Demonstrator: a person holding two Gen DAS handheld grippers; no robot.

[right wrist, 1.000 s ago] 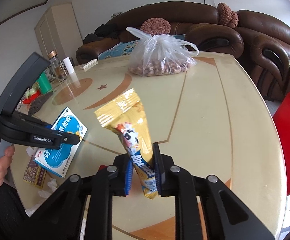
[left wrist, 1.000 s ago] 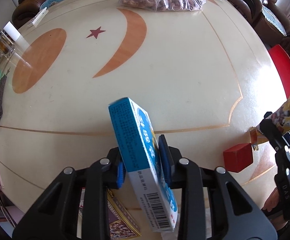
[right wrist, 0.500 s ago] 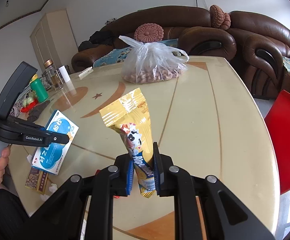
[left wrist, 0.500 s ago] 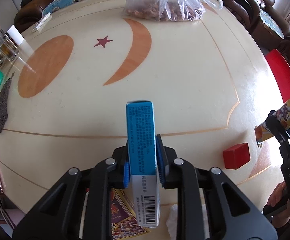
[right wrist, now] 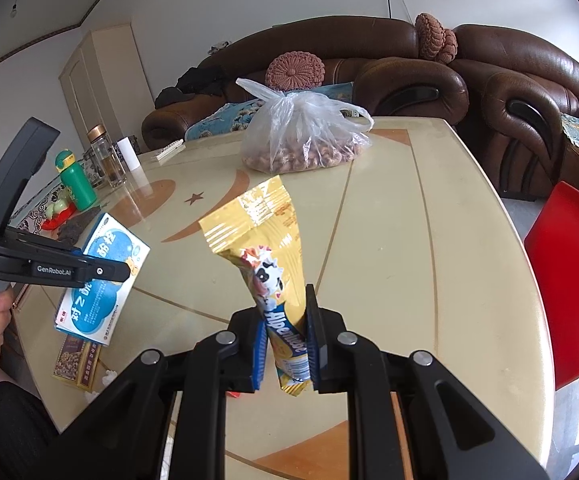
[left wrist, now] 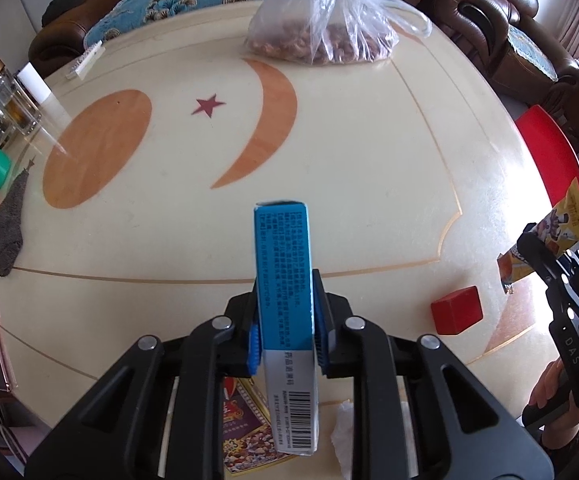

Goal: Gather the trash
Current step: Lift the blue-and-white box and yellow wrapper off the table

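We have two pieces of trash in the air above the bench [left wrist: 369, 184]: the blue medicine box [left wrist: 285, 280], pinched edge-on by the left tongs [left wrist: 285, 344], and the yellow candy wrapper [right wrist: 269, 264], pinched near its lower end by the right tongs [right wrist: 287, 344]. Both tongs are pressed onto what they hold, with nothing touching the bench surface

No bin shows in either view, so we judge the step in hand to be carrying both pieces away to wherever the trash goes. To do it well we should keep both grips firm, since the wrapper is limp and can slide out, and the box hangs long below the left pads. We should also keep the two tongs apart as they travel, so the loads do not knock each other

More trash waits near the bench edge: a flat printed snack packet [left wrist: 245, 428], a crumpled tissue [left wrist: 343, 428] and, further right, a red block [left wrist: 456, 310] which may or may not be trash. The clear bag of nuts [right wrist: 301, 140] at the far side looks like food to leave alone

Readable writing: "Alpenliebe" on the wrapper, partly hidden by the pads; "GenRobot.AI" on the left tool's side; "DAS" on the right tool's body. The box carries Chinese print and a barcode, too small for us to read
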